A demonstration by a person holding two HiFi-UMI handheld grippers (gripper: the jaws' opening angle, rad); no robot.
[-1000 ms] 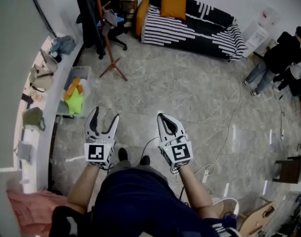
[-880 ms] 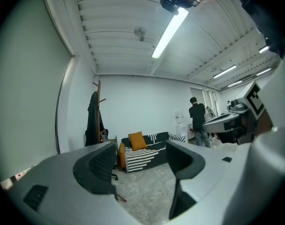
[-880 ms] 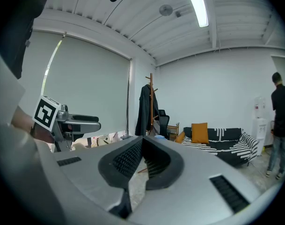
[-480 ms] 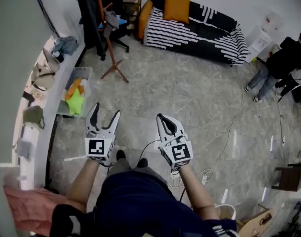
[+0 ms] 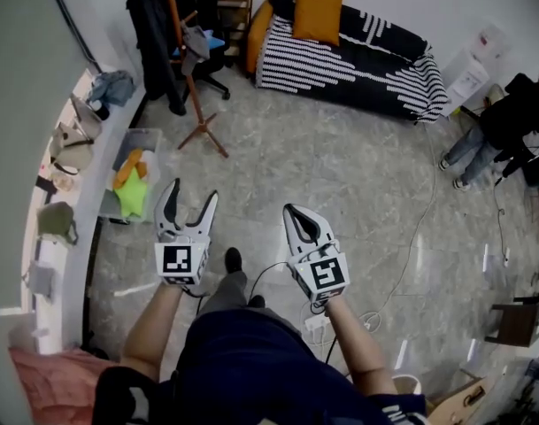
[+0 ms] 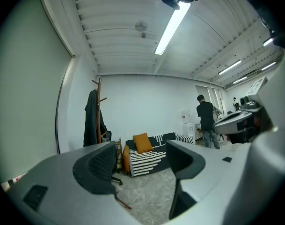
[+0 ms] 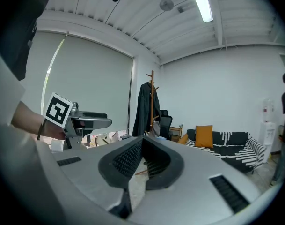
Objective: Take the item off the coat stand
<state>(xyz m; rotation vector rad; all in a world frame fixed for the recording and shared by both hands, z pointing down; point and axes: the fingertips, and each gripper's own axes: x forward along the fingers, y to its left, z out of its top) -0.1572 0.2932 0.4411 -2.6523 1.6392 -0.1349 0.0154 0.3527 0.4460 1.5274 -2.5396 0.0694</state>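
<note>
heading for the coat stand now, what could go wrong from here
1. A cable runs across the floor to a power strip close by the feet: a possible trip.
2. The coat stand rests on thin splayed legs and carries a dark coat; a sideways pull might tip it.

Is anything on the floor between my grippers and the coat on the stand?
Nothing visible blocks the way. Bare floor runs from the left gripper and right gripper to the coat stand with its dark coat. A clear bin sits off to the left, and an office chair is beyond the stand.
</note>
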